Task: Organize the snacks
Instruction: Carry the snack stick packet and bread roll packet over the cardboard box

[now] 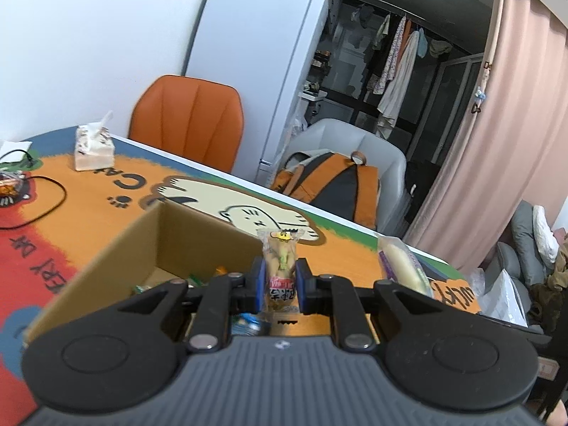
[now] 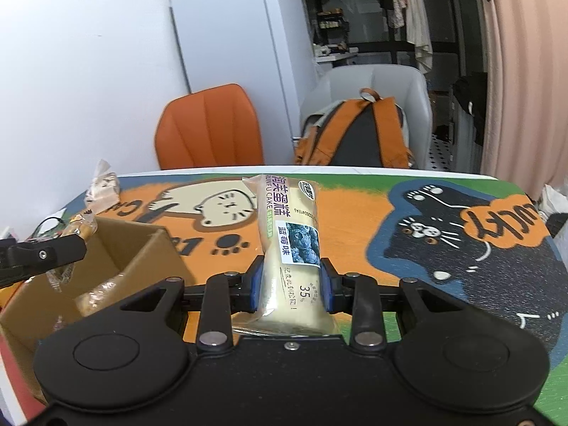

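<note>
My left gripper [image 1: 280, 284] is shut on a small yellow-brown snack packet [image 1: 281, 266] and holds it upright over the right corner of the open cardboard box [image 1: 106, 259]. Several wrapped snacks lie inside the box [image 2: 117, 259]. My right gripper [image 2: 291, 284] is shut on a long cream cake packet [image 2: 289, 234] with a blueberry label, just above the table to the right of the box. The cake packet also shows in the left wrist view [image 1: 403, 266]. The left gripper's finger and its packet show at the left of the right wrist view [image 2: 53, 252].
The table [image 2: 355, 227] has a colourful cat-print cover. A tissue pack [image 1: 93, 149] and a black cable [image 1: 49, 198] lie at the far left. An orange chair [image 1: 188, 124] and a grey chair with a backpack [image 1: 326, 188] stand behind the table.
</note>
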A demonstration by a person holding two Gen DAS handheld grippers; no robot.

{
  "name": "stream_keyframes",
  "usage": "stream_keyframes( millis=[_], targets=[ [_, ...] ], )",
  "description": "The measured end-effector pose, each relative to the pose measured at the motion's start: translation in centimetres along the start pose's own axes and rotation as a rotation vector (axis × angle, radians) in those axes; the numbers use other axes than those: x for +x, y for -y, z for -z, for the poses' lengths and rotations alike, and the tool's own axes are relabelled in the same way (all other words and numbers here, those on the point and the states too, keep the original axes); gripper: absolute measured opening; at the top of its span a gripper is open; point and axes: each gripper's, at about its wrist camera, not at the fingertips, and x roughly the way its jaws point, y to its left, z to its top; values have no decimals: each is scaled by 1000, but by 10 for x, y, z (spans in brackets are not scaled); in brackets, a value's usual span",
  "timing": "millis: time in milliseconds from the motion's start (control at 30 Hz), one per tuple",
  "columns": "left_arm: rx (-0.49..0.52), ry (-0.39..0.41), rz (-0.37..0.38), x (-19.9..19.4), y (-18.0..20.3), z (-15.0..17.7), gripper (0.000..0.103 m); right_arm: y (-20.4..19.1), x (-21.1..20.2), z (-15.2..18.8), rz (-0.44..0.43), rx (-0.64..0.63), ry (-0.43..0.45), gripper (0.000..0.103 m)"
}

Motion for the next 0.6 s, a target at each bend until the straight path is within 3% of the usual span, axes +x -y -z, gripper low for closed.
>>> stream_keyframes(
  millis=[600],
  targets=[
    [-63, -20, -69, -14, -60, -4, 17, -62, -4, -7, -85, -56, 17, 32]
  ],
)
